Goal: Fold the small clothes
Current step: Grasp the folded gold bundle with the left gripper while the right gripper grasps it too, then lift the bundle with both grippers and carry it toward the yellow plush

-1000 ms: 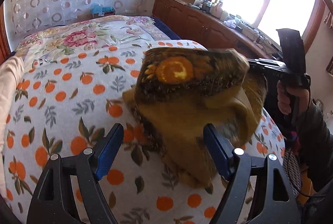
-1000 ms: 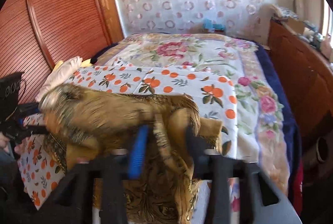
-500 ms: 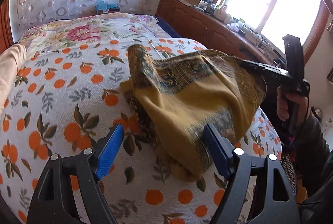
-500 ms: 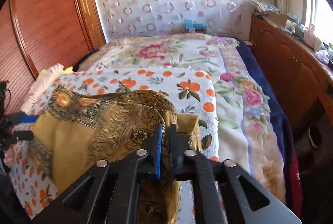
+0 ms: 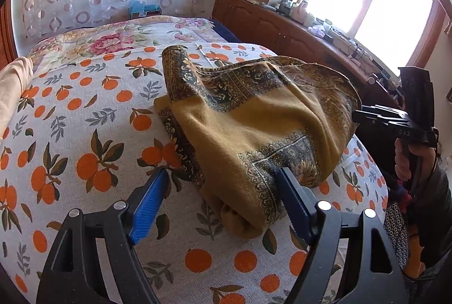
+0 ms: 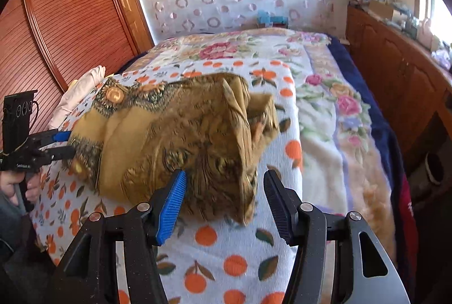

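Fingers of our left gripper (image 5: pixel 221 192) stand wide apart, gripping nothing; the mustard patterned cloth (image 5: pixel 254 128) lies folded on the orange-print blanket (image 5: pixel 70 117), its near edge reaching between those 2 fingers. From the right wrist, our right gripper (image 6: pixel 224 199) has just been opening, its 2 pads now clear of the cloth (image 6: pixel 175 131) bunched before them.

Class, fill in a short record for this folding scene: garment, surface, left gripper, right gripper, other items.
garment: mustard scarf with dark patterned border, heaped in loose folds
surface: orange-print bedspread
left gripper: jaws wide apart, scarf edge between them, not pinched
right gripper: jaws just opened, scarf between them, released
other items: floral blanket, wooden cabinet
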